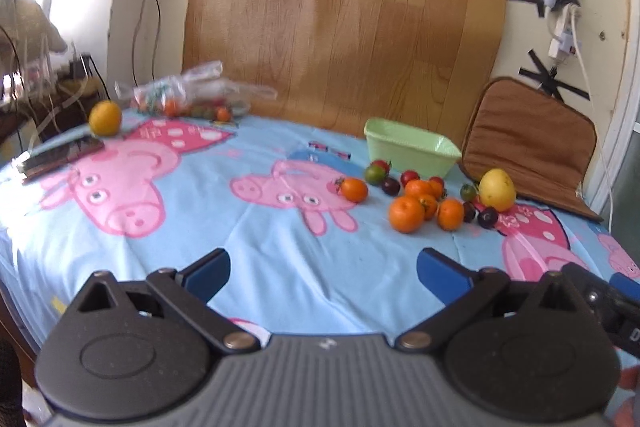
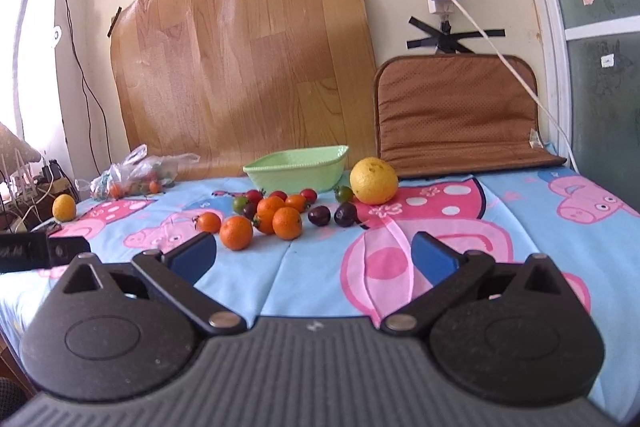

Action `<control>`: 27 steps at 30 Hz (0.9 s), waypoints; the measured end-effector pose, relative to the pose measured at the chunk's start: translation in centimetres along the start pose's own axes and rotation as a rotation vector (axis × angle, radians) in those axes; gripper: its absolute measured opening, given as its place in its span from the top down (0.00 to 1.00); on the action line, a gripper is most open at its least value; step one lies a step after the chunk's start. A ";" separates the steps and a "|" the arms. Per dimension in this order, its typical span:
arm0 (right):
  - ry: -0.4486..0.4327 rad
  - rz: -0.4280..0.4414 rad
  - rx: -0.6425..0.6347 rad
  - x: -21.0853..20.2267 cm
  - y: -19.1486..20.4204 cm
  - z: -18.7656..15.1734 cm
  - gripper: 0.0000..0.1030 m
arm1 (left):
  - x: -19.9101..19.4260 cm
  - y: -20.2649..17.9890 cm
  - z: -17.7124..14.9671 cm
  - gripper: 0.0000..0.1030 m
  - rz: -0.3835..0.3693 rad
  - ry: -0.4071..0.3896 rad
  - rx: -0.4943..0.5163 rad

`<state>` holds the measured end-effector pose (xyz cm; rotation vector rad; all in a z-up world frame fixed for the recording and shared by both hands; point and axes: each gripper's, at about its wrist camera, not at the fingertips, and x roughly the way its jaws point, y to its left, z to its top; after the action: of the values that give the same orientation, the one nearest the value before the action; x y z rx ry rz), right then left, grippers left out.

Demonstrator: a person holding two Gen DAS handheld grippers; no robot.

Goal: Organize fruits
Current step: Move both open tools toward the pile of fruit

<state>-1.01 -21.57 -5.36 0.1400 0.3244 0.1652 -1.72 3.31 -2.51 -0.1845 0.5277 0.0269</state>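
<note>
A pile of small oranges, cherry tomatoes and dark plums lies on the cartoon-print cloth. A big yellow fruit sits at the pile's right. A pale green basket stands empty behind the pile. My left gripper is open and empty, short of the pile. My right gripper is open and empty, just in front of the oranges.
A lone yellow-orange fruit sits far left. A plastic bag of tomatoes lies at the back left. A dark flat object lies left. A brown cushion leans on the wall at the right.
</note>
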 end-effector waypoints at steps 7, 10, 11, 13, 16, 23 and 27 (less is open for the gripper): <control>0.058 0.029 -0.058 2.7 -1.7 0.2 0.60 | 4.5 0.2 0.5 0.05 -0.043 0.101 0.027; 0.113 0.053 -0.021 4.5 -2.0 -0.3 0.73 | 5.6 0.4 0.6 0.12 -0.074 0.138 0.029; 0.127 0.071 -0.013 5.2 -1.9 -0.5 0.73 | 5.7 0.6 0.6 0.13 -0.080 0.143 0.032; 0.157 0.108 -0.022 6.5 -1.0 -0.6 0.73 | 5.5 1.0 0.5 0.13 -0.072 0.120 0.053; 0.195 0.172 -0.059 8.3 1.0 -0.4 0.72 | 5.6 2.5 0.7 0.12 -0.057 0.104 0.056; 0.226 0.223 -0.134 9.7 4.0 -0.6 0.72 | 7.4 5.7 1.2 0.12 -0.072 0.129 0.000; 0.248 0.200 -0.155 10.4 4.5 -0.8 0.67 | 8.1 6.6 1.2 0.12 -0.104 0.139 -0.017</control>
<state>7.79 -15.22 -8.58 -0.0023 0.5436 0.4063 5.36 9.80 -6.68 -0.2314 0.6559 -0.0828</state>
